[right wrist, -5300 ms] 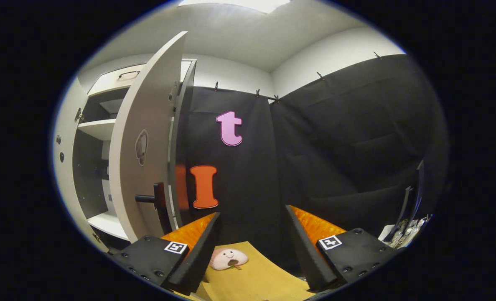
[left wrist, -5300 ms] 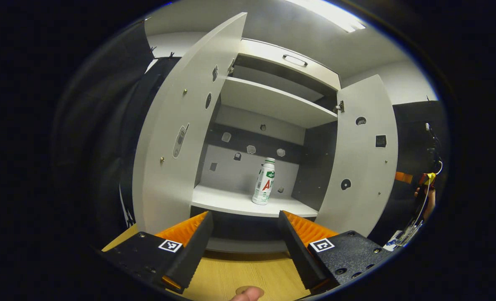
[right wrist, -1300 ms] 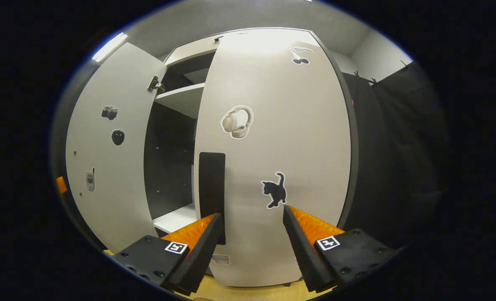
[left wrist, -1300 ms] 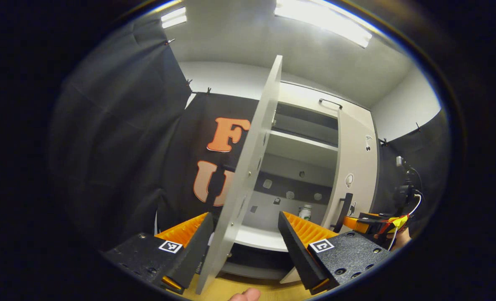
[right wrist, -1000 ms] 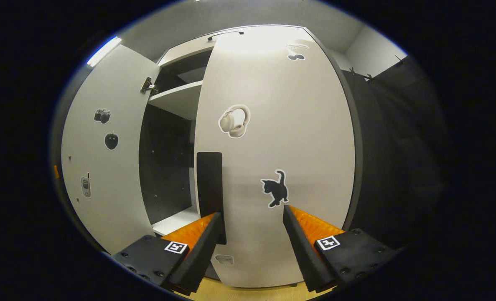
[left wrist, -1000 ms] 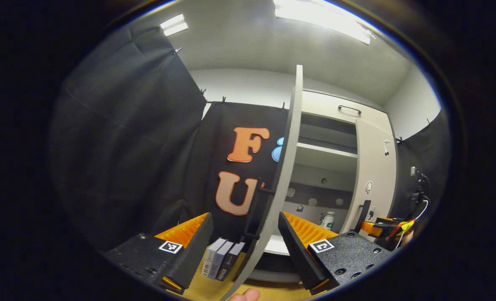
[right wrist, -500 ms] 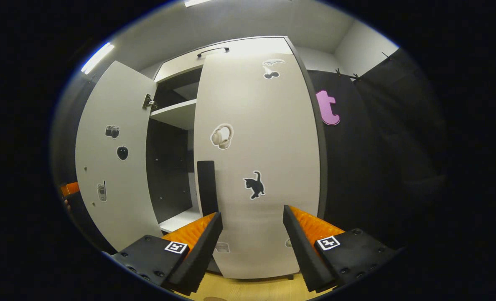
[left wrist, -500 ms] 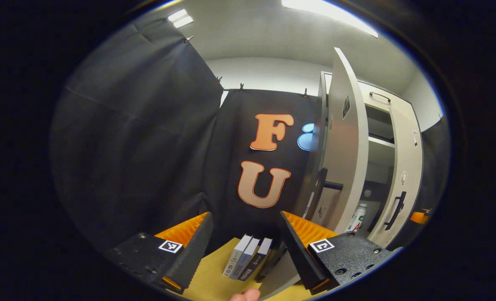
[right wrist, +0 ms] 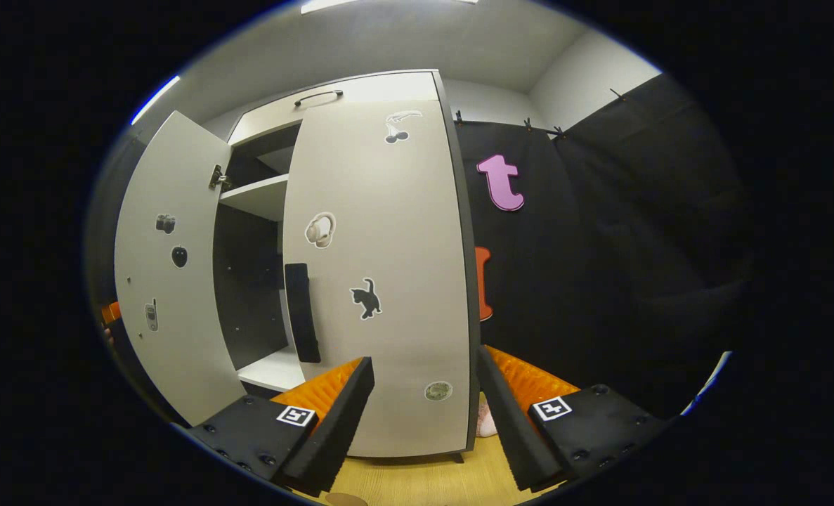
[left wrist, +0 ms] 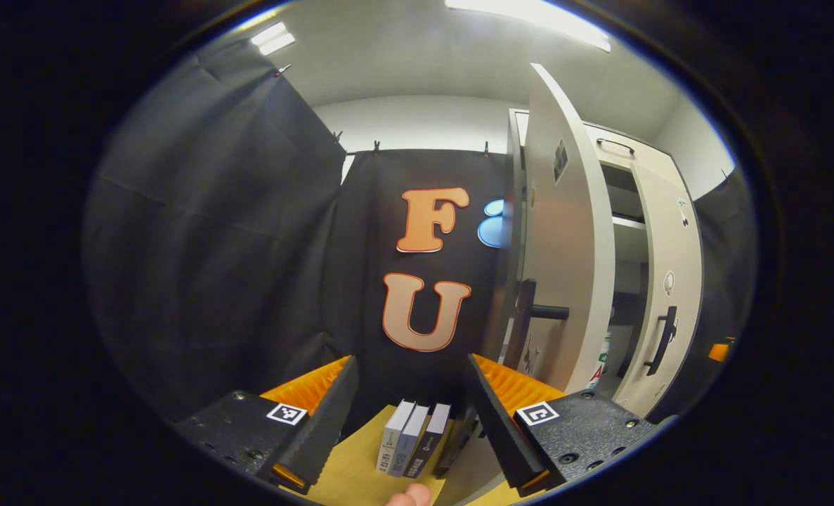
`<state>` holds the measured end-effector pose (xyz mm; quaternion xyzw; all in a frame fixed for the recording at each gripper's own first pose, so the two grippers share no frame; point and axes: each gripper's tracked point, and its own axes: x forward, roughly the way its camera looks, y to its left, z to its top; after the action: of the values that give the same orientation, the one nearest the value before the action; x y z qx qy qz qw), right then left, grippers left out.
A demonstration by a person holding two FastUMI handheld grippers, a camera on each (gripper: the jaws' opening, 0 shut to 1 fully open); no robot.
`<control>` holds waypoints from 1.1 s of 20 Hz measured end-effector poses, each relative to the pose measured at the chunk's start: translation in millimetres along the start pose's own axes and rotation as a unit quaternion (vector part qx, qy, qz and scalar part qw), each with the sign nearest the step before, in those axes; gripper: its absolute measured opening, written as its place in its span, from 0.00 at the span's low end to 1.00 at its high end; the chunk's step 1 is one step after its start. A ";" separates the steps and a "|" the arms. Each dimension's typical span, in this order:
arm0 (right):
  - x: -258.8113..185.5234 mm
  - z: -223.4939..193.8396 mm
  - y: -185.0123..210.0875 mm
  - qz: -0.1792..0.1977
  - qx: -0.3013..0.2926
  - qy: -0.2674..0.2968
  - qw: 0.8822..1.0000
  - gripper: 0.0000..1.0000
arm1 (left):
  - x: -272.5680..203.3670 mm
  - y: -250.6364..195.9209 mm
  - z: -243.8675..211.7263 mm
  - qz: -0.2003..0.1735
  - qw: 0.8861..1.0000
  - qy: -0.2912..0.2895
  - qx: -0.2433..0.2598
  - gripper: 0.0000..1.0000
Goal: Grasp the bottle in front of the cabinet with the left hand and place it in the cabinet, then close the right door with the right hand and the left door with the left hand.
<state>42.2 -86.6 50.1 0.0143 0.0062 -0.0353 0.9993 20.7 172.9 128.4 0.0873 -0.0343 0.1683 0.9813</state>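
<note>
Standing on the lower shelf inside the cabinet (right wrist: 269, 158), the bottle (left wrist: 598, 365) shows as a sliver in the gap between the two doors in my left gripper view. The right door (right wrist: 381, 281) is shut flat against the carcass; the left door (left wrist: 564, 260) hangs ajar, its black handle (left wrist: 532, 313) jutting out just past my left jaws (left wrist: 411, 400). Those stand wide apart holding nothing, with three books (left wrist: 413, 439) upright on the table (left wrist: 350, 467) between them. My right jaws (right wrist: 424, 400) are equally spread and empty, facing the right door's lower edge.
</note>
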 end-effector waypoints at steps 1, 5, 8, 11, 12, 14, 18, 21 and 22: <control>-0.8 -2.1 0.2 0.001 0.002 0.003 1.000 0.96 | -2.8 -6.4 -0.7 -0.007 1.000 0.002 0.006 0.93; -4.9 -5.9 3.8 0.010 0.002 0.006 1.000 0.97 | -13.0 -35.0 -2.6 -0.041 0.999 0.011 0.002 0.93; -12.0 -5.2 0.8 0.006 -0.007 0.003 1.000 0.96 | -14.8 -56.4 -6.4 -0.065 0.998 0.017 -0.011 0.93; -20.4 -5.2 -5.5 -0.001 -0.014 0.004 1.000 0.96 | -15.4 -77.9 -10.6 -0.094 0.995 0.023 -0.024 0.93; -23.5 -5.3 -8.3 -0.005 -0.015 0.004 1.000 0.96 | -16.3 -85.5 -12.1 -0.104 0.994 0.024 -0.026 0.93; -27.4 -5.5 -14.2 -0.014 -0.018 0.005 1.000 0.96 | -15.3 -100.7 -12.9 -0.121 0.992 0.024 -0.026 0.93; -37.0 -3.4 -23.7 -0.030 -0.018 0.005 0.999 0.96 | -11.3 -125.8 -15.3 -0.143 0.989 0.020 -0.030 0.93; -40.7 -1.6 -28.1 -0.038 -0.017 0.004 0.999 0.96 | -7.3 -143.7 -14.7 -0.160 0.987 0.014 -0.029 0.93; -42.1 -0.7 -28.8 -0.038 -0.016 0.004 0.999 0.96 | -6.8 -149.6 -14.9 -0.166 0.986 0.013 -0.031 0.93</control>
<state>-1.8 -112.3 49.2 -0.0021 0.0112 -0.0735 0.9972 65.1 34.5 89.2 0.0597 -0.0119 0.0029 0.9981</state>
